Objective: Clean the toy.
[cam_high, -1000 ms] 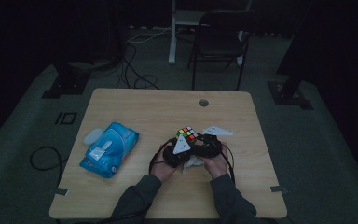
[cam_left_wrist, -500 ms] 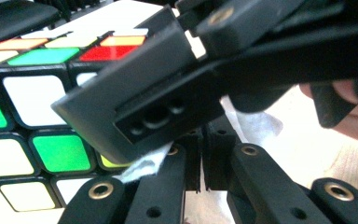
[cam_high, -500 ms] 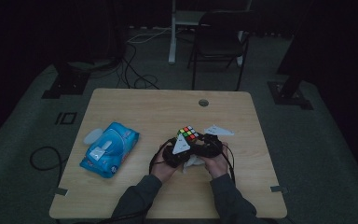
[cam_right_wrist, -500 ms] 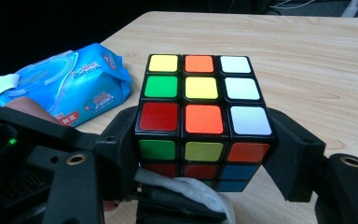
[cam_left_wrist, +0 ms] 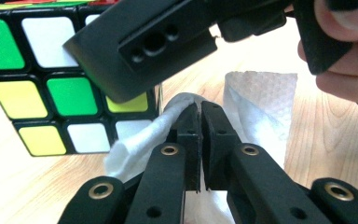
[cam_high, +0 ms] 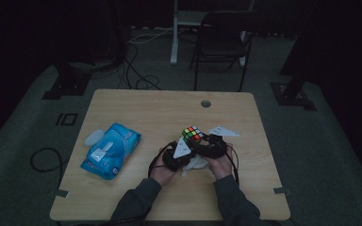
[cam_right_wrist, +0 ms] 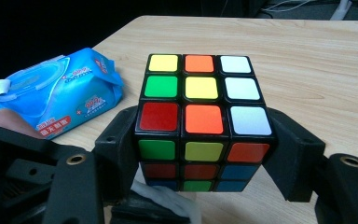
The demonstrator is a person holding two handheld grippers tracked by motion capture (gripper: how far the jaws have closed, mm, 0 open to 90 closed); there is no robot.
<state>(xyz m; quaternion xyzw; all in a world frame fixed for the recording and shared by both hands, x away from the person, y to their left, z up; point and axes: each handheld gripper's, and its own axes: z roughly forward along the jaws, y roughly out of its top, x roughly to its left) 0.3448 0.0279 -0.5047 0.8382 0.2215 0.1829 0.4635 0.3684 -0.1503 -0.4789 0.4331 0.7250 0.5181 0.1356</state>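
1. In the high view, a wooden table (cam_high: pixel 136 108) carried everything. The puzzle cube (cam_high: pixel 192 133) sat right of the table's middle, nearer the front edge than the back edge. The left gripper (cam_high: pixel 181 153) and the right gripper (cam_high: pixel 207 143) met just in front of the cube, each held by one of the person's hands coming in over the front edge. A white wipe (cam_high: pixel 195 163) lay bunched between the two hands. A blue pack of wipes (cam_high: pixel 111 150) lay near the left edge, well apart from the cube. A round hole (cam_high: pixel 206 103) was set in the table near the back edge.

2. In the left gripper view, the left gripper (cam_left_wrist: pixel 200 140) had its jaws together, with a fold of the white wipe (cam_left_wrist: pixel 140 140) pinched between them. The cube (cam_left_wrist: pixel 51 79) stood at the upper left, just behind the wipe. The black body of the right gripper (cam_left_wrist: pixel 149 46) crossed the top, in front of the cube.

3. In the right gripper view, the right gripper (cam_right_wrist: pixel 205 154) was clamped on the cube (cam_right_wrist: pixel 200 116), one jaw pressed against each side face. The cube was gripped upright above the table (cam_right_wrist: pixel 307 60). The pack of wipes (cam_right_wrist: pixel 56 98) lay towards the left edge. A bit of white wipe (cam_right_wrist: pixel 163 196) showed below the cube.
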